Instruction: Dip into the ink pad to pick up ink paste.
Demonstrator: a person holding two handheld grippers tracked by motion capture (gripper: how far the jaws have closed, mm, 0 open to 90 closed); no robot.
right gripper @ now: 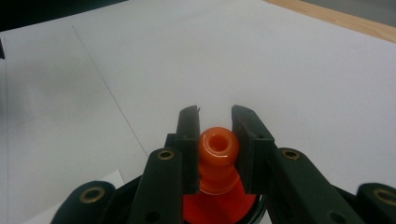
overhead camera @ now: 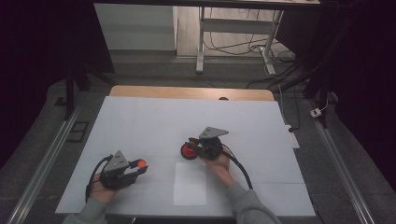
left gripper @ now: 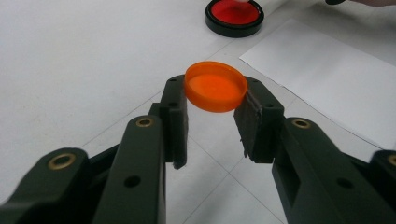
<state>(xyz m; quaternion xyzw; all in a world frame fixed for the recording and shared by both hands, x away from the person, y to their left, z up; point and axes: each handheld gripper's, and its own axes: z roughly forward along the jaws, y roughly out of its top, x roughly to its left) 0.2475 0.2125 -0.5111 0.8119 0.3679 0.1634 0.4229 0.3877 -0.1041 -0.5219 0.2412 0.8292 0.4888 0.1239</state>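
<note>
Both grippers are black, each topped by a grey three-cornered plate drilled with small holes. The left gripper (overhead camera: 133,171) trails a black cable that loops beside the hand; the right gripper (overhead camera: 195,148) trails a thicker black cable along the forearm. Up close, the fingers (left gripper: 175,119) are flat black slabs with rough inner faces (one edge looks chipped), hinged on arms with brass-coloured bushings (left gripper: 144,122) and round screw holes. The sleeves (overhead camera: 247,205) are grey
</note>
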